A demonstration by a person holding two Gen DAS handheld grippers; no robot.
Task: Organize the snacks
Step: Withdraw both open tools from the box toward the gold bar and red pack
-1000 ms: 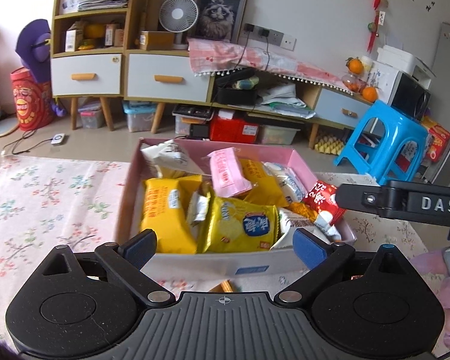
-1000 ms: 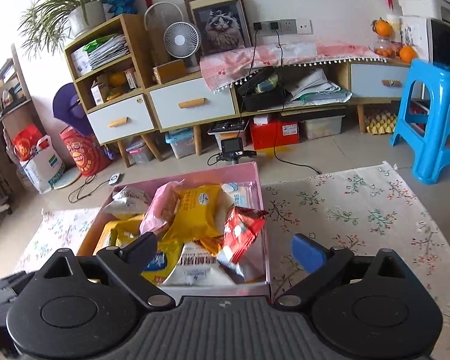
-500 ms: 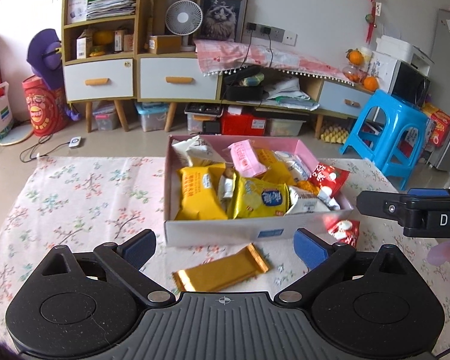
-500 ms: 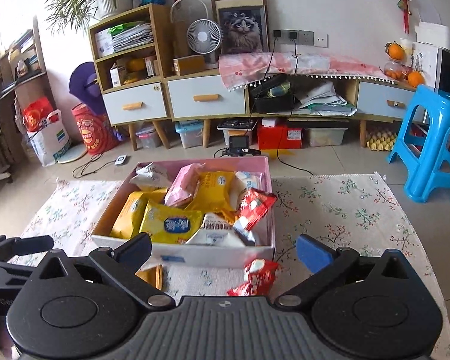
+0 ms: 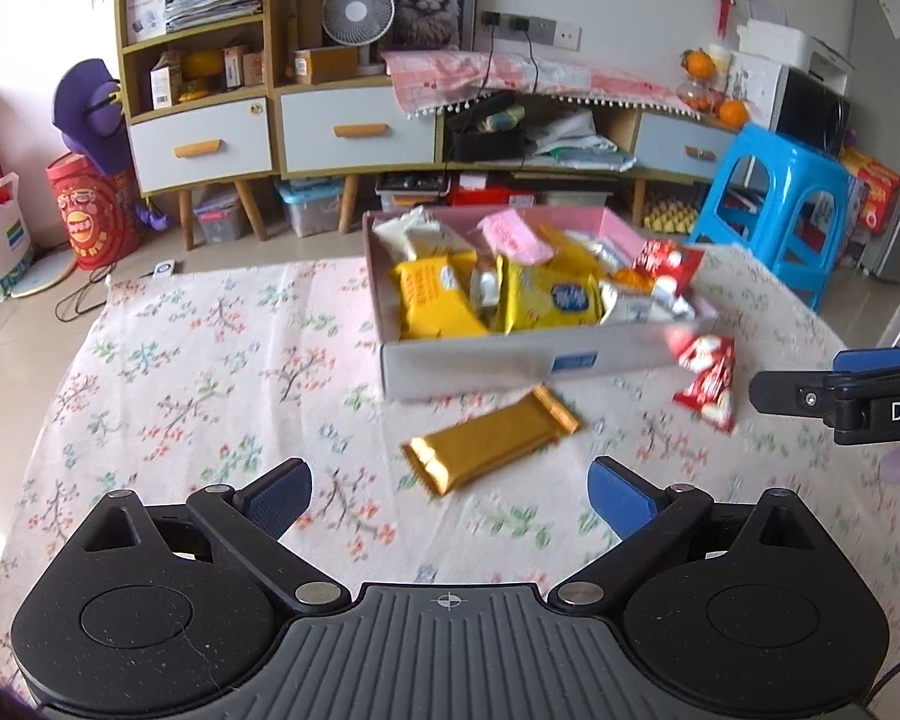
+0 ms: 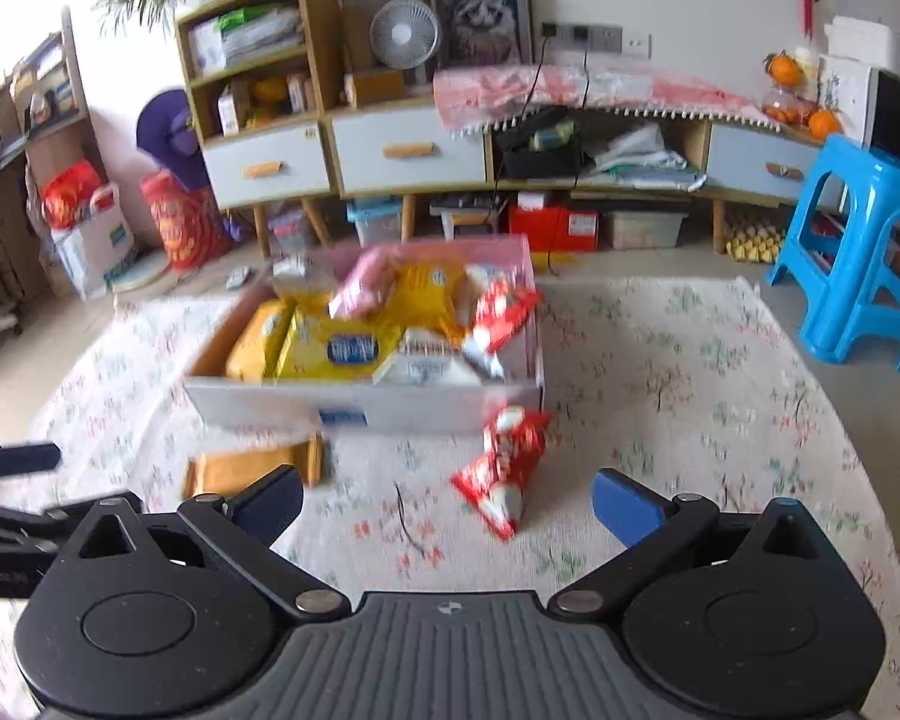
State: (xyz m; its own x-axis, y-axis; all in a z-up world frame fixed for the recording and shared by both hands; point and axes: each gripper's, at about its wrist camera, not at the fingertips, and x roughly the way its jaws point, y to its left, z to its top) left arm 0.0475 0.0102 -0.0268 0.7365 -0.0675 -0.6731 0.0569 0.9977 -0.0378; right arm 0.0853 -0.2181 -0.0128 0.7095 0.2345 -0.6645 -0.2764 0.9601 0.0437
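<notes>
Two snacks are left outside the box [image 5: 510,363]: a gold bar [image 5: 491,447] just ahead of the left gripper [image 5: 450,489], and a red packet [image 6: 503,471] ahead of the right gripper [image 6: 447,501]. Both sets of tongs are held spread wide and empty, low over the floral cloth [image 5: 210,384], seemingly so each stray can be approached and collected.

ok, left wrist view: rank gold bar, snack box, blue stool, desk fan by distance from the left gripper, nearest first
1. Gold bar: on the cloth just ahead of the open left gripper, slightly right.
2. Snack box: behind the bar, centre-right.
3. Blue stool: on the floor past the cloth, far right.
4. Desk fan: on the cabinet by the back wall, centre-left.
</notes>
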